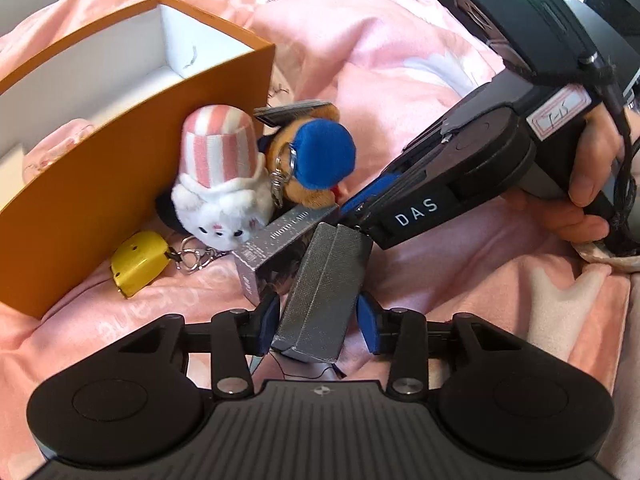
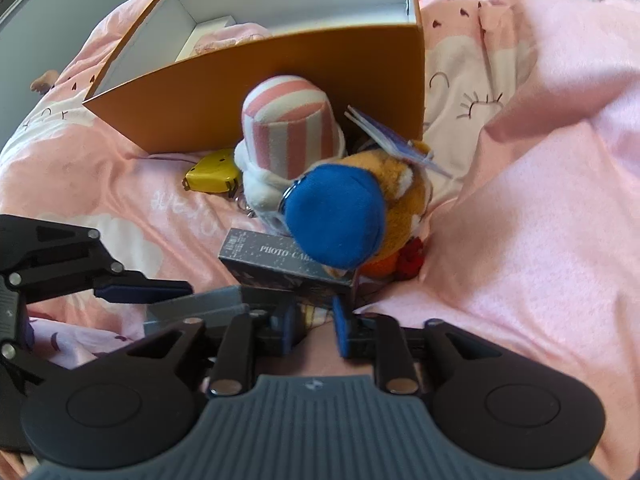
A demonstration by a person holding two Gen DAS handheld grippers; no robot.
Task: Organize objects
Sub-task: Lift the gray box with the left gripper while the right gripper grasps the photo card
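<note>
Here a pink printed bedspread [image 1: 420,60] carries an open orange cardboard box with white inside walls [image 1: 120,168], and against its outer wall lean a white plush in a pink-striped hat [image 1: 222,184] and a brown plush with a blue cap [image 1: 320,156]. Beside them lies a small yellow keychain charm [image 1: 138,262]. The left gripper [image 1: 320,320] straddles a grey textured rectangular box [image 1: 324,300], one pad touching and one clear, while the right gripper [image 2: 314,326] hangs partly open over a grey photo-card box [image 2: 280,268], holding nothing.

Left gripper [image 1: 320,318]: straddles a grey textured box [image 1: 324,300]; the left pad touches it, the right stands apart.
Right gripper [image 1: 352,216]: reaches the box's far end.
Far left: orange box [image 1: 132,168], plush toys [image 1: 224,184] beside it.
</note>
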